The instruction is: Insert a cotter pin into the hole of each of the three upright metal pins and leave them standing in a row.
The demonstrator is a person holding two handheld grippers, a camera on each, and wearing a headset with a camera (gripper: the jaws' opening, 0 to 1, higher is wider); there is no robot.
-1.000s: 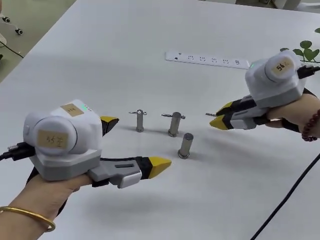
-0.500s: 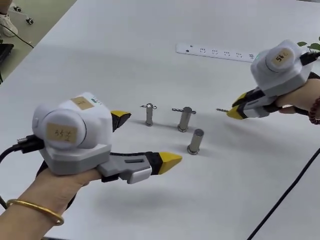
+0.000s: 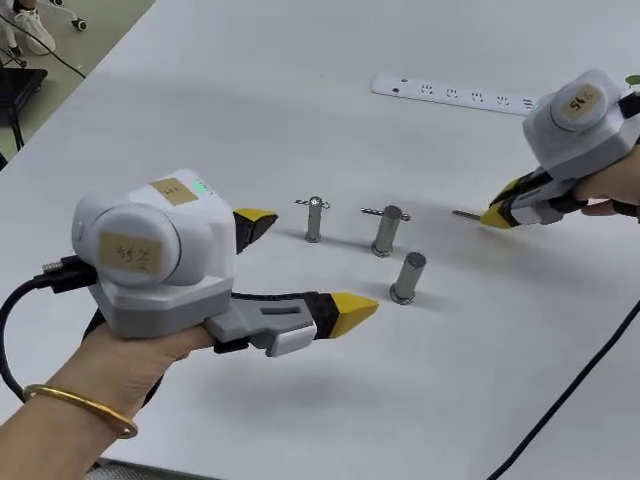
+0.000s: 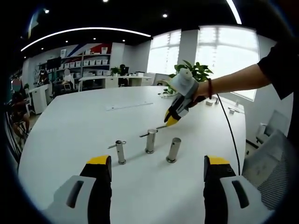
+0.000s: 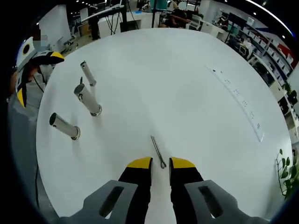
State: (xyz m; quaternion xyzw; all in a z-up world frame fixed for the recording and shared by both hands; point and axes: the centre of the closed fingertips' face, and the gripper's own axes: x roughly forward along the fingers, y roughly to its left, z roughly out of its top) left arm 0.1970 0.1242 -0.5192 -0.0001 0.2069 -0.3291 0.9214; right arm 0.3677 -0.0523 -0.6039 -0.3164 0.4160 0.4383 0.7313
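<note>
Steel pins stand on the table [image 3: 200,90]: the left pin [image 3: 314,220] and the middle pin [image 3: 385,234] have their holes filled, the near pin [image 3: 408,278] is bare. The right gripper [image 3: 497,217] pinches a cotter [image 3: 466,214] by its loop, in the air to the right of the pins. The left gripper [image 3: 305,263] is spread wide, empty. I judge the third insertion is in hand; next, the cotter tip must meet the near pin's hole.

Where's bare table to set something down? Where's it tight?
Free: the table between the metal pins and the power strip, and the near side before the pins. Tight: around the pins, between left gripper and right gripper holding a cotter pin.
</note>
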